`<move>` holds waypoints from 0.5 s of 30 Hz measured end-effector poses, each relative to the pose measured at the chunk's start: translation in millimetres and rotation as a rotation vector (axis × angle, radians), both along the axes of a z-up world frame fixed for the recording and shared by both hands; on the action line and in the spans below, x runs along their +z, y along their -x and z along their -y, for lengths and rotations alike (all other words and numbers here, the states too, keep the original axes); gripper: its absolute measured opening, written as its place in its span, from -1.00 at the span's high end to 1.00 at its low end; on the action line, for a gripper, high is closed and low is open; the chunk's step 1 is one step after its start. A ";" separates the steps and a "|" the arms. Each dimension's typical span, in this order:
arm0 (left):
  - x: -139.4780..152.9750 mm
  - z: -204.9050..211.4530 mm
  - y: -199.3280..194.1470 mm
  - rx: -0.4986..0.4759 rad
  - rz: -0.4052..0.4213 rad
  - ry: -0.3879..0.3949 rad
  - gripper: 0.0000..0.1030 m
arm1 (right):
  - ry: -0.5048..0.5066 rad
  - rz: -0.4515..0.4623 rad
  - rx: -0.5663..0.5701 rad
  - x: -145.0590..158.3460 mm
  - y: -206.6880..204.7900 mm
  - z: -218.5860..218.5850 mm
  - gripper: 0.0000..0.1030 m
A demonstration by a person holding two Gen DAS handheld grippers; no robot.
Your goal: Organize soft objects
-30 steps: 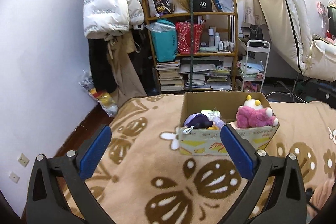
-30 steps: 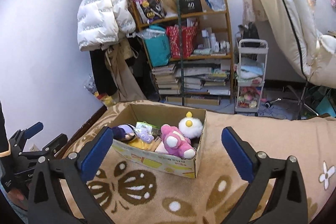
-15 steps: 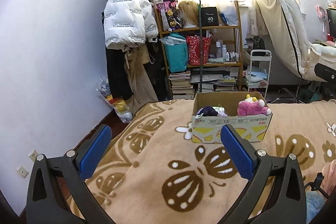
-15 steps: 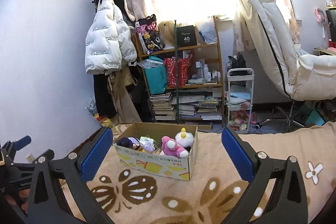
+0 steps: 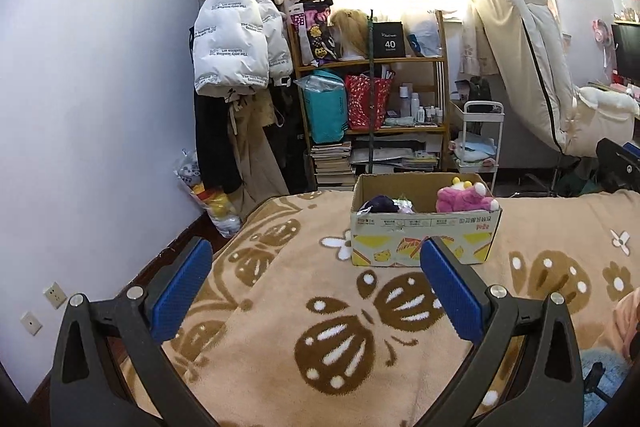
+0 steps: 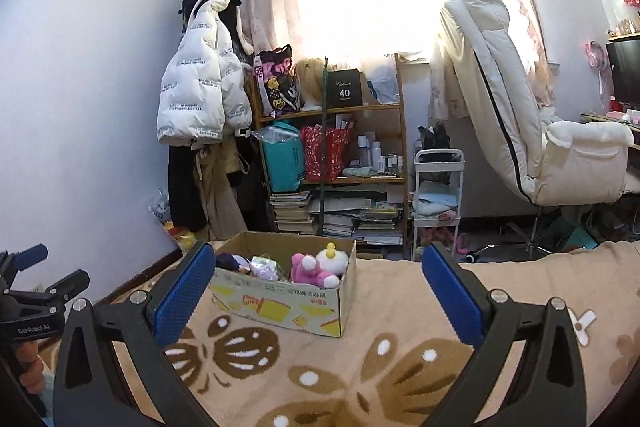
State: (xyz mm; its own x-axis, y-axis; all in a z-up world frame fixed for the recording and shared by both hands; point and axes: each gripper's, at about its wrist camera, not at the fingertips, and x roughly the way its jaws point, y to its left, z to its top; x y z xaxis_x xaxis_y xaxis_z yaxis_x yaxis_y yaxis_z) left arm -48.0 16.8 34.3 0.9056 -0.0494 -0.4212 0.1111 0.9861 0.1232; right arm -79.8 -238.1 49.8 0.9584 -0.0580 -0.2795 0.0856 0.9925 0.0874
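Observation:
A cardboard box (image 5: 424, 239) (image 6: 280, 303) stands on the tan patterned blanket (image 5: 320, 327). Inside lie a pink plush (image 5: 464, 199) (image 6: 308, 269), a white plush with a yellow top (image 6: 334, 259), a dark purple soft toy (image 5: 378, 205) (image 6: 230, 261) and a pale lilac one (image 6: 264, 269). My left gripper (image 5: 316, 287) hangs open well back from the box, with nothing between its blue pads. My right gripper (image 6: 316, 291) is open too, empty, also back from the box. The left gripper (image 6: 24, 291) shows at the right wrist view's left edge, held by a hand (image 6: 28, 373).
Beyond the bed stand a wooden shelf (image 6: 332, 167) with bags and books, a white puffy jacket (image 5: 236, 43) on the wall, a small white cart (image 6: 438, 203) and a cream reclining chair (image 6: 520, 131). The bed's left edge drops to the floor (image 5: 172, 251).
Both grippers have pulled back and up from the box, which now looks smaller and farther away. The toys in the box have not moved. Both stay open.

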 end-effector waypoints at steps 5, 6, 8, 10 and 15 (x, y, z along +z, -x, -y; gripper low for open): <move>-10.6 5.8 -2.6 -0.017 -0.007 -0.003 -0.98 | -0.049 -0.035 0.026 -16.5 -6.7 6.8 -1.00; -12.5 6.9 -4.5 -0.017 -0.008 -0.005 -0.98 | -0.057 -0.042 0.027 -19.9 -8.6 8.4 -1.00; -14.3 6.9 -7.6 -0.011 -0.017 0.000 -0.98 | -0.048 -0.046 0.021 -26.4 -10.4 10.0 -1.00; -16.3 5.8 -11.4 0.005 -0.027 0.006 -0.98 | -0.029 -0.053 0.016 -30.2 -11.7 9.1 -1.00; -20.7 3.2 -16.6 0.018 -0.054 0.014 -0.98 | -0.026 -0.062 0.019 -35.0 -13.3 8.8 -1.00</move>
State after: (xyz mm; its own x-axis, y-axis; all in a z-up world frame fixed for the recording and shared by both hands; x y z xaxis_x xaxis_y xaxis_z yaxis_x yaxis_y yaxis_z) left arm -31.4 13.6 13.6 0.8824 -0.0398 -0.4688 0.1000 0.9895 0.1040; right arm -66.5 -246.9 14.8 0.9402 -0.0318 -0.3392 0.0726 0.9915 0.1082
